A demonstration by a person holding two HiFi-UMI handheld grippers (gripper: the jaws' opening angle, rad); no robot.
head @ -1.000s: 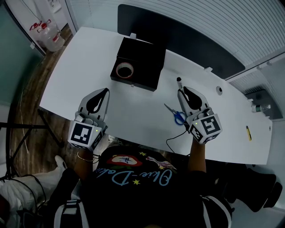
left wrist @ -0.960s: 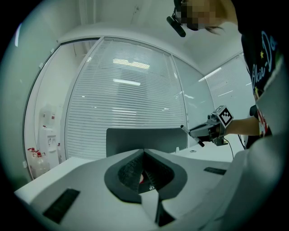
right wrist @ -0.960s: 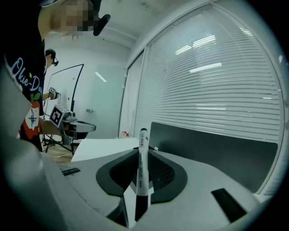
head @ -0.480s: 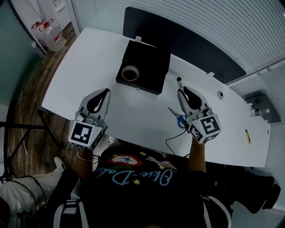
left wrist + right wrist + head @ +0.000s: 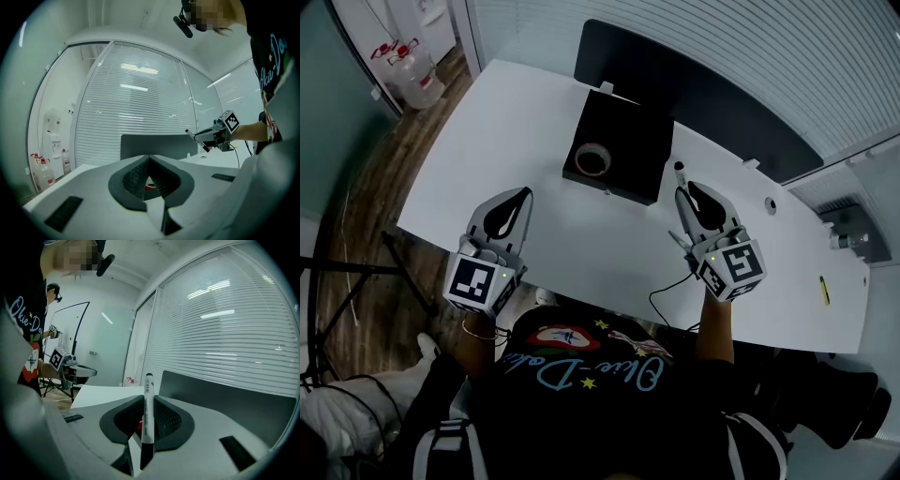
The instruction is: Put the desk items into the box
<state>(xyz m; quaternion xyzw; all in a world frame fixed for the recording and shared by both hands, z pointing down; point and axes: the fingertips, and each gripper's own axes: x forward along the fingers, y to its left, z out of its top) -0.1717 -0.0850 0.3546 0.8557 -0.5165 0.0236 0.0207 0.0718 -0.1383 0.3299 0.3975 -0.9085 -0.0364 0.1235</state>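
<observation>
By the desk's [image 5: 516, 112] near edge, the right gripper [image 5: 682, 195] clamped a marker [image 5: 678, 172].
The left gripper [image 5: 523, 193] hung closed, empty, short of the box [image 5: 630, 139].

White desk [image 5: 506, 141] is spreading beneath left claw [image 5: 523, 193]; blinds [image 5: 750, 56] are hanging ahead; wood floor [image 5: 366, 234] is showing leftward.

small yellow thing [image 5: 823, 291] at the desk's [image 5: 534, 122] right end is too small to identify.
</observation>
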